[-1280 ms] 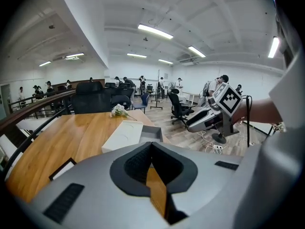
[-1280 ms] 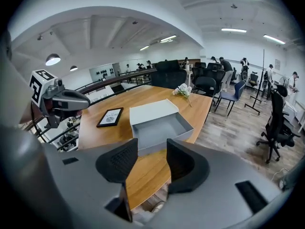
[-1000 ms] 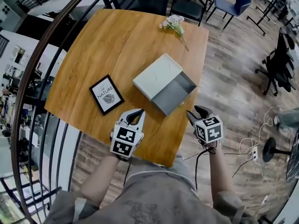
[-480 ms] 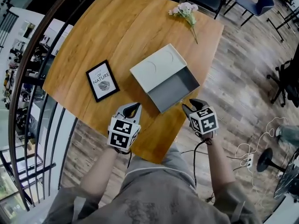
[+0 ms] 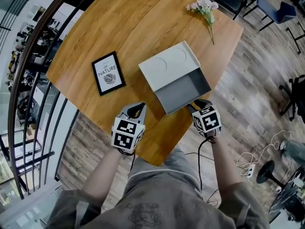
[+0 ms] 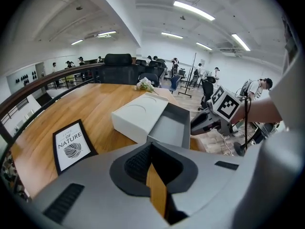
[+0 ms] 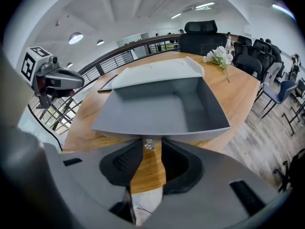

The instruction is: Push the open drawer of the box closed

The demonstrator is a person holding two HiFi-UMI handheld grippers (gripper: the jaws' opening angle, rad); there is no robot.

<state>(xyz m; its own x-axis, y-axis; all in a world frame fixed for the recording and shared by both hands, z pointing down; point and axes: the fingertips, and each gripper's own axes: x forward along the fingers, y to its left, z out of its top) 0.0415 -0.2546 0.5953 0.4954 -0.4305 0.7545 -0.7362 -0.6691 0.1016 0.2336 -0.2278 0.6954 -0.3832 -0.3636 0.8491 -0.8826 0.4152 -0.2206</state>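
Observation:
A white box (image 5: 167, 64) lies on the wooden table (image 5: 119, 23), its grey drawer (image 5: 183, 90) pulled out toward me and empty. My right gripper (image 5: 195, 104) is at the drawer's front wall (image 7: 162, 127). Its jaws are closing, and the small clear knob (image 7: 149, 145) sits between the tips without the pads pressing on it. In the right gripper view the right gripper (image 7: 151, 143) faces straight into the drawer. My left gripper (image 5: 137, 108) hovers over the table's near edge, left of the drawer, shut and holding nothing. In its own view the left gripper (image 6: 151, 147) has the box (image 6: 138, 116) ahead.
A black-framed print (image 5: 108, 73) lies left of the box. A sprig of flowers (image 5: 205, 6) rests at the table's far right corner. A curved railing (image 5: 43, 70) runs along the left, and office chairs (image 5: 281, 8) stand beyond the table on the wooden floor.
My right gripper has moved in to the drawer's front, and its jaws have narrowed. The left gripper has stayed near the table's front edge. The head view has shifted.

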